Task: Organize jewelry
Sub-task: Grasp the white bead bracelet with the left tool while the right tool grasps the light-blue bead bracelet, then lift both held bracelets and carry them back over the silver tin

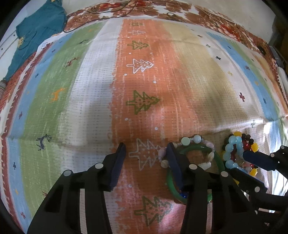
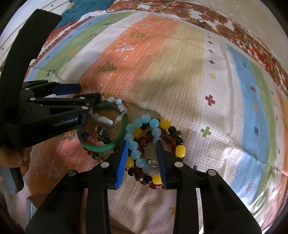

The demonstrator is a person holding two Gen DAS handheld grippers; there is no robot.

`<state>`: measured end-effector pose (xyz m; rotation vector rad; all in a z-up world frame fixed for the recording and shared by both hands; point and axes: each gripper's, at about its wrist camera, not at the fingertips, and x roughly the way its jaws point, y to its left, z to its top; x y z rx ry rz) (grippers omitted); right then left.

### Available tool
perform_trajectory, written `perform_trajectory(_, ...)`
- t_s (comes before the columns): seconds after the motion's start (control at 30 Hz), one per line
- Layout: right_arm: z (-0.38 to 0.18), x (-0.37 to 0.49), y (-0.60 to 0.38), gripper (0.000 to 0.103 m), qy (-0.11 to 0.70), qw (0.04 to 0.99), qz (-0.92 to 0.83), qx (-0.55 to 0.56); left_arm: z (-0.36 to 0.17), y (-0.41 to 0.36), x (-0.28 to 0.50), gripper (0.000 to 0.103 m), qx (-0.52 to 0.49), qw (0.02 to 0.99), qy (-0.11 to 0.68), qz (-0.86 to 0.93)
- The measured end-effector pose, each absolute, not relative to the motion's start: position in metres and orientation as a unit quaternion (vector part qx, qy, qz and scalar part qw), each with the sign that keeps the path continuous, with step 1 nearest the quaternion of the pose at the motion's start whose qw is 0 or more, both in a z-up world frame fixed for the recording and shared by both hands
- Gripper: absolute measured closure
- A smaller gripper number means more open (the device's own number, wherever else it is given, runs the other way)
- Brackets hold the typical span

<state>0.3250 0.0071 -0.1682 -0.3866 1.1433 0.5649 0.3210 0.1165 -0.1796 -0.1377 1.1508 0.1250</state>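
A pile of bracelets lies on a striped festive cloth (image 1: 144,81). My left gripper (image 1: 146,144) stands open over the cloth. Its right finger rests at the left rim of a green bangle (image 1: 198,149), beside a shell-and-pearl bracelet (image 1: 185,141). From the right wrist, the left gripper (image 2: 89,92) reaches in from the left to the green bangle (image 2: 100,148) and the shell bracelet (image 2: 104,119). My right gripper (image 2: 142,142) is shut on a light blue bead bracelet (image 2: 145,117), tangled with a dark red and yellow bead bracelet (image 2: 180,151). A strand of small coloured beads (image 2: 95,135) lies inside the bangle.
A teal garment (image 1: 39,27) lies at the far left corner, and a thin black cable (image 1: 100,12) runs along the far edge over floral bedding (image 1: 225,19). A person's hand (image 2: 14,158) holds the left gripper's handle. Striped cloth stretches away beyond the pile.
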Motion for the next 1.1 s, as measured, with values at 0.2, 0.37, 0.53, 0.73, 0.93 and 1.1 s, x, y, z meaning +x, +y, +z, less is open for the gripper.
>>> perform_trajectory(0.2,-0.172,0.323,0.010,0.091,0.531,0.782,0.267,-0.188,-0.180,0.116,0.322,0.093,-0.069,0.835,0.543,0.057)
perform_trajectory(0.37,-0.170,0.323,0.008,0.091,0.527,0.786,0.266,-0.182,-0.179,0.115,0.322,0.094,-0.066,0.836,0.541,0.056)
perform_trajectory(0.53,-0.166,0.322,0.008,0.091,0.521,0.790,0.266,-0.181,-0.175,0.115,0.321,0.094,-0.066,0.837,0.540,0.056)
perform_trajectory(0.73,-0.155,0.319,0.004,0.091,0.512,0.799,0.261,-0.175,-0.164,0.112,0.321,0.094,-0.063,0.841,0.534,0.051)
perform_trajectory(0.93,-0.139,0.318,-0.007,0.091,0.500,0.813,0.250,-0.166,-0.150,0.102,0.319,0.094,-0.047,0.847,0.527,0.043)
perform_trajectory(1.1,-0.127,0.314,-0.016,0.091,0.491,0.822,0.242,-0.158,-0.132,0.097,0.315,0.094,-0.052,0.855,0.515,0.043)
